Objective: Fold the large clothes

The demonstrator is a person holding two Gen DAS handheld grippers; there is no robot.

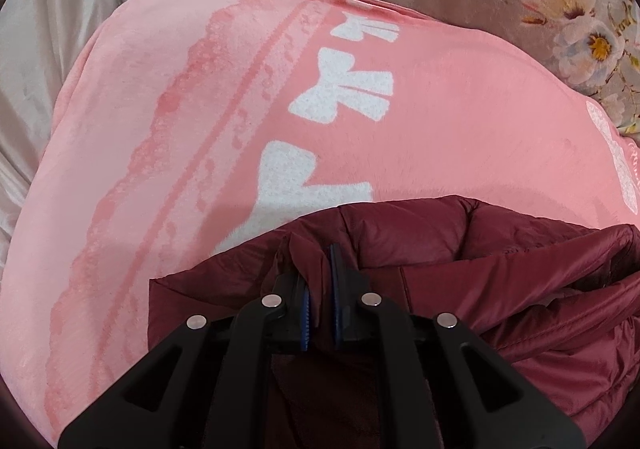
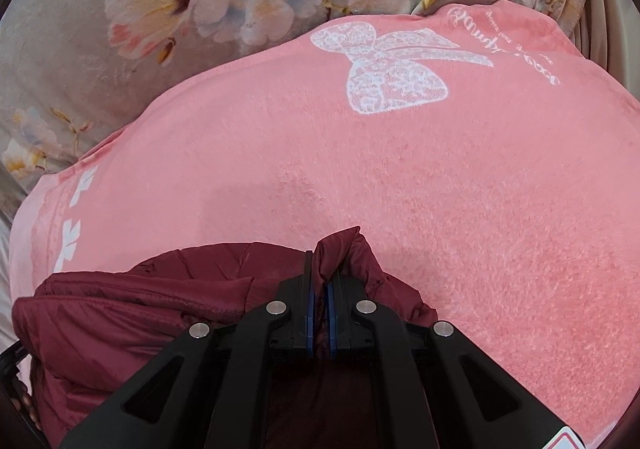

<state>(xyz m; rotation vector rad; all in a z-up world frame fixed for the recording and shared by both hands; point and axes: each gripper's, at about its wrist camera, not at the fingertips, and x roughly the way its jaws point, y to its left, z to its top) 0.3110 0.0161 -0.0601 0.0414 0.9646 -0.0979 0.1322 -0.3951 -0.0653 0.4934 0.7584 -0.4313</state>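
Note:
A dark red padded jacket [image 1: 500,289] fills the lower part of the left wrist view and lies bunched over a pink blanket [image 1: 200,129]. My left gripper [image 1: 319,269] is shut on a fold of the jacket's fabric. In the right wrist view the same jacket [image 2: 140,313] spreads to the lower left over the pink blanket [image 2: 440,189]. My right gripper [image 2: 321,281] is shut on a raised pinch of the jacket's edge. Both grippers hold the jacket just above the blanket.
The pink blanket has white bow prints [image 1: 344,93] and a large lace bow [image 2: 392,69]. Beyond it lies a grey floral bedsheet [image 2: 160,9], which also shows in the left wrist view [image 1: 560,9]. A pale satin cloth [image 1: 48,69] lies at the left.

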